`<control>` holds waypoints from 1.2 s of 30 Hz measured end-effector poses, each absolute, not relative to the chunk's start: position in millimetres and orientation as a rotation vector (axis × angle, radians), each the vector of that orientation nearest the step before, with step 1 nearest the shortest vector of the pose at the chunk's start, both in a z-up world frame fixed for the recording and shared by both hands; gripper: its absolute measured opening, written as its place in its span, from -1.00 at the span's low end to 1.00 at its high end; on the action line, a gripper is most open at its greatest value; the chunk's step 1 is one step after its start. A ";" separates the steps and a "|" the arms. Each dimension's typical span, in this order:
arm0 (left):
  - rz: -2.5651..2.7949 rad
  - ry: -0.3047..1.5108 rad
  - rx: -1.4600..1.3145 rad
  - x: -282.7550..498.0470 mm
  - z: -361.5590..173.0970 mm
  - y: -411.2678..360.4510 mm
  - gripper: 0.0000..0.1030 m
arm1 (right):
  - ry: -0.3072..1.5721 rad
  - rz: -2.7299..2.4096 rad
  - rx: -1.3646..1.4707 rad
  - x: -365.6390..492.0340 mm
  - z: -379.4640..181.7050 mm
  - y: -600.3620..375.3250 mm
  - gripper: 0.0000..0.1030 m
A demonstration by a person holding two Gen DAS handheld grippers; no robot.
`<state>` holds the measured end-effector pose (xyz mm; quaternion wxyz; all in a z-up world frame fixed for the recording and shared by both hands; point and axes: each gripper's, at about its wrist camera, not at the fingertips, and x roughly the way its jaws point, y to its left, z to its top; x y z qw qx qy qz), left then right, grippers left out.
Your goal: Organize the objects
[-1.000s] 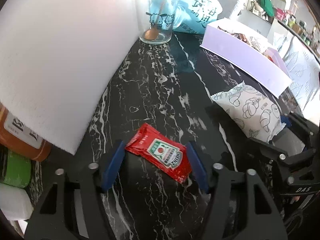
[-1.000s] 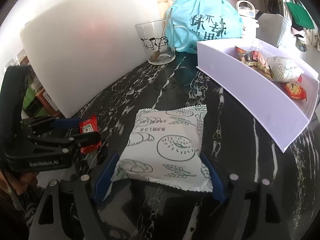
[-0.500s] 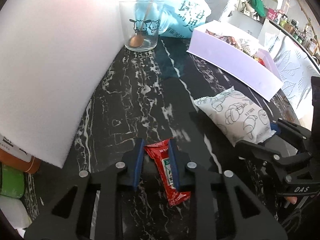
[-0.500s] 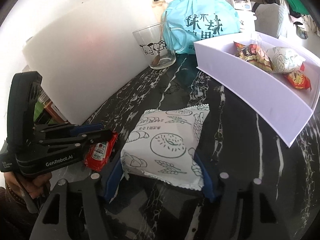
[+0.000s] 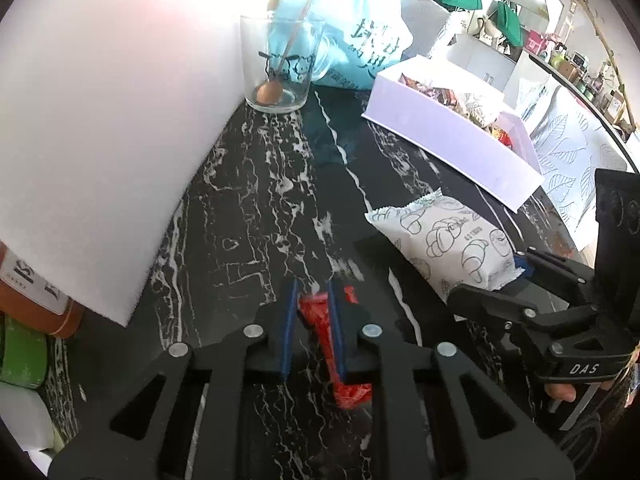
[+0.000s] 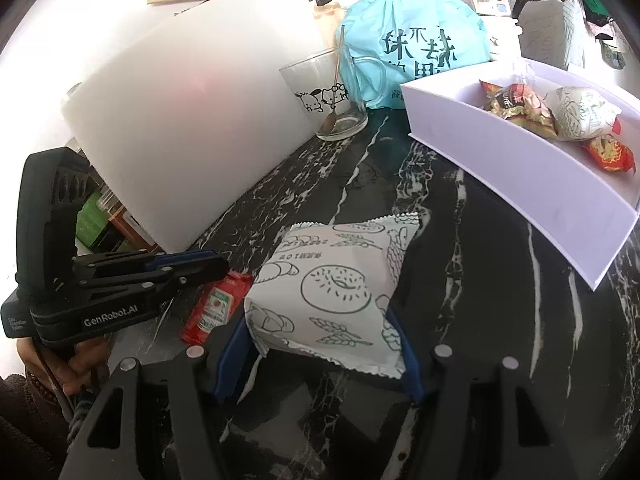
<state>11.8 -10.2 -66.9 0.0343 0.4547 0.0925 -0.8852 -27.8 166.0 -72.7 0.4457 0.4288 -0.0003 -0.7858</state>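
Ketchup sachet lies on the black marble counter, pinched between the blue pads of the left gripper; jaws closing on it, the foil buckled upward between them, its far end sticking out beyond and right of the tips. A thin flat packet likely needs this edge-on squeeze to be lifted off the stone.

Bread packet, white with pastry drawings, sits between the fingers of the right gripper; jaws closing, pads pressing its near corners. Wide stance suits the puffy bag.

Beyond the right fingertips, up and to the right: white tray already holding snack packets, probably where both items go. Ahead of the left fingertips: glass mug with a spoon, a teal plastic bag behind it, white foam board to the left.
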 end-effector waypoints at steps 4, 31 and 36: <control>-2.703 0.283 1.406 9.5 -67.2 -11.5 -0.70 | 0.003 -1.949 1.068 -28.4 -73.1 165.6 0.27; -2.647 0.139 1.597 24.0 -79.8 18.3 -0.63 | 0.011 -1.961 1.077 -26.5 -73.3 168.2 0.28; -2.698 0.306 1.630 24.3 -80.0 7.8 -0.72 | -0.011 -1.931 1.066 -24.8 -72.1 169.6 0.27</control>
